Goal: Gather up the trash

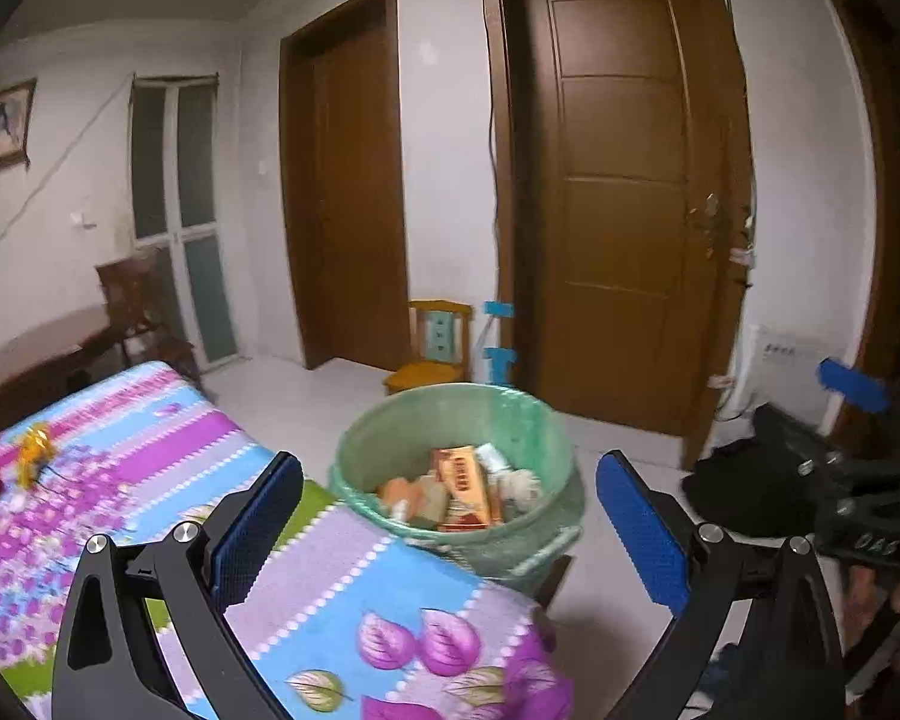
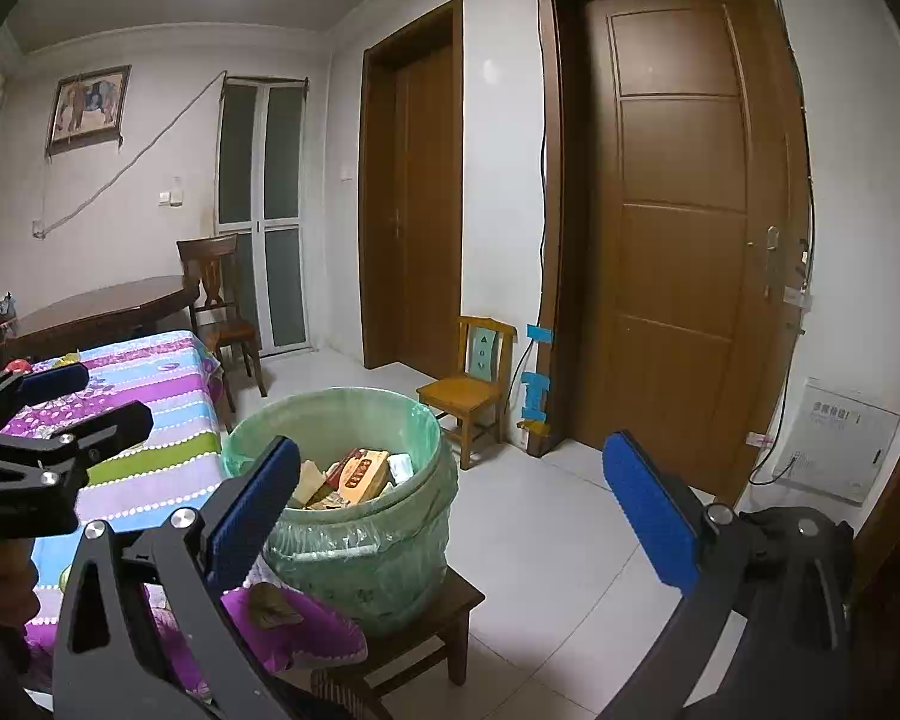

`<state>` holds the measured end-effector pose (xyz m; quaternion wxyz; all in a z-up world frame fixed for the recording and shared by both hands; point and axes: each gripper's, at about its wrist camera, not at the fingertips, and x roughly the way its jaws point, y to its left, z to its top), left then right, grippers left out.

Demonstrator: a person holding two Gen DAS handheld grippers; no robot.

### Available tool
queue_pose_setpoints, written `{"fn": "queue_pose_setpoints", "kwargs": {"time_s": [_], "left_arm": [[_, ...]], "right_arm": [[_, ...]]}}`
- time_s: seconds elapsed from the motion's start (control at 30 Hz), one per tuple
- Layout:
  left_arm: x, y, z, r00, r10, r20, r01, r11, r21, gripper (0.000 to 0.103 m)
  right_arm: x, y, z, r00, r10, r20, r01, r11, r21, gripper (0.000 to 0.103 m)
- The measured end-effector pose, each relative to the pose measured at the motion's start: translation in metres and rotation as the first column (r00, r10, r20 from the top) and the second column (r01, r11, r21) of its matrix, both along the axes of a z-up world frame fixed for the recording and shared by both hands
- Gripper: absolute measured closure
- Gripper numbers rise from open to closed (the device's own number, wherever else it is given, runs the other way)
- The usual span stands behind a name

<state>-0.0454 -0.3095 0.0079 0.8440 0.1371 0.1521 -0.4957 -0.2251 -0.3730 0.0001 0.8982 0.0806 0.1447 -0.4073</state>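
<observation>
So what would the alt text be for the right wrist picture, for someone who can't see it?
An open, empty right gripper hovers over a green-lined trash bin of boxes and wrappers on a low wooden stool, beside a table with a floral cloth. The left gripper shows at the left edge.

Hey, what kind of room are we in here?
Probably a living or dining room in a home: brown wooden doors, a dining table with a chair, and a framed picture on the wall.

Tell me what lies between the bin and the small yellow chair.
Only bare floor, seen in the right wrist view; the bin and chair stand apart.
</observation>
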Motion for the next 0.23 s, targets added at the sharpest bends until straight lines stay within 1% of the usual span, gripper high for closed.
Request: {"fn": "queue_pose_setpoints", "kwargs": {"time_s": [0.07,0.23], "left_arm": [[-0.0001,-0.0018,0.0006,0.999,0.022,0.030,-0.023,1.000,0.013,0.005],[0.0077,-0.0059,-0.0009,0.999,0.040,0.030,-0.041,0.999,0.031,0.005]], "right_arm": [[0.0015,0.0001,0.0008,1.000,-0.004,0.003,0.004,1.000,-0.006,0.005],[0.0047,-0.0001,0.0013,1.000,-0.002,0.011,0.002,1.000,-0.002,0.005]]}}
